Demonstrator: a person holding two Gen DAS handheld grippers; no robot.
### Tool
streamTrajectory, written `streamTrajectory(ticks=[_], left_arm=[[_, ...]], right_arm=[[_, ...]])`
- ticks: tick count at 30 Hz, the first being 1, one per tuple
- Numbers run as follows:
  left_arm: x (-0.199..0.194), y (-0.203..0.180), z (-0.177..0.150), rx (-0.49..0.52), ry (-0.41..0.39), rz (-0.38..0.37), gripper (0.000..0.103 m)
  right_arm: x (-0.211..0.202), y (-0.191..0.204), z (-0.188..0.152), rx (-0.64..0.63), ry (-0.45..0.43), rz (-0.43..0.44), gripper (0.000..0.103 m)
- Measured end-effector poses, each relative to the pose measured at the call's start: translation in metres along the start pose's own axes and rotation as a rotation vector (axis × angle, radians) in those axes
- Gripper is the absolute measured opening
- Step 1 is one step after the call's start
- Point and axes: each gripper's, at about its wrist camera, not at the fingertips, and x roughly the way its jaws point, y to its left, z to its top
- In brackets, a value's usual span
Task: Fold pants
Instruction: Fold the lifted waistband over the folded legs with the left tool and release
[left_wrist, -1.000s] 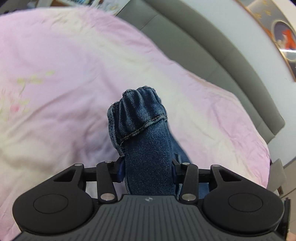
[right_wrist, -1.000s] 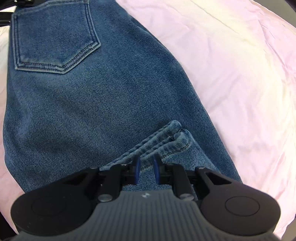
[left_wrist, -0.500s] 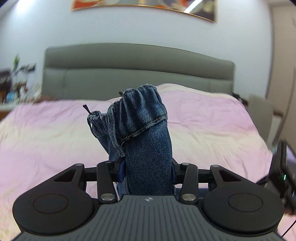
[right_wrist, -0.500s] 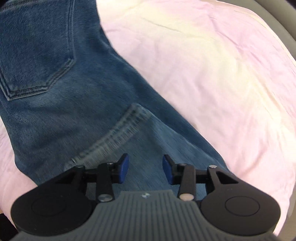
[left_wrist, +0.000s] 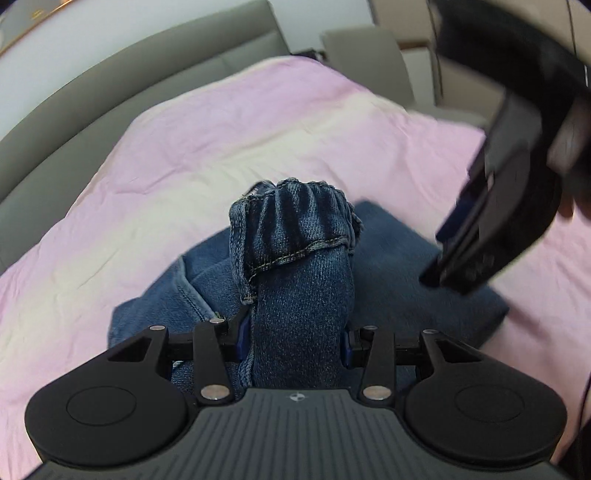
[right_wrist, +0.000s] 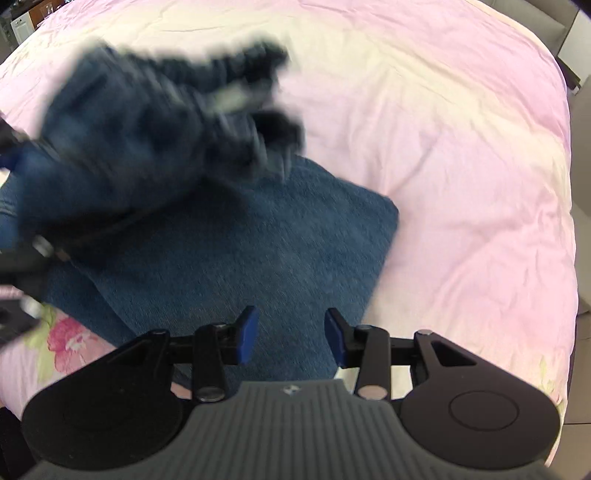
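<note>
Pants: bunched hem clenched in the left gripper at frame centre; right gripper released, empty. Dropping the bunch carelessly could rumple the folded stack.

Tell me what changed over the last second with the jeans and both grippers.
The right gripper let go of the jeans hem, opened and drew back. The left gripper swung its bunched hem over the folded denim. Unchanged: the left stays clamped, and the jeans remain on the pink bedspread.
</note>
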Motion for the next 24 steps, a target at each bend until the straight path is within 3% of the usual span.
streamTrajectory(ticks=[6,10,14,18,22,24], left_arm=[[0.013,-0.001,0.001,-0.028,0.058,-0.068,0.056],[0.005,0.019,0.002,-0.167,0.072,-0.181,0.064],[-0.008,0.035,-0.004,-0.249,0.058,-0.224,0.064],[-0.019,0.040,-0.006,-0.241,0.057,-0.228,0.065],[-0.024,0.036,0.001,-0.195,0.100,-0.244,0.075],[-0.032,0.037,0.003,-0.215,0.071,-0.271,0.079]], right_arm=[[0.000,-0.008,-0.017,0.016,0.003,0.034,0.037],[-0.003,-0.014,-0.017,0.039,-0.015,0.052,0.038],[-0.021,-0.019,-0.017,0.081,-0.046,0.065,0.042],[-0.030,-0.018,-0.020,0.084,-0.068,0.054,0.046],[-0.041,-0.019,-0.018,0.054,-0.073,0.023,0.049],[-0.045,-0.020,-0.017,0.048,-0.075,0.020,0.050]])
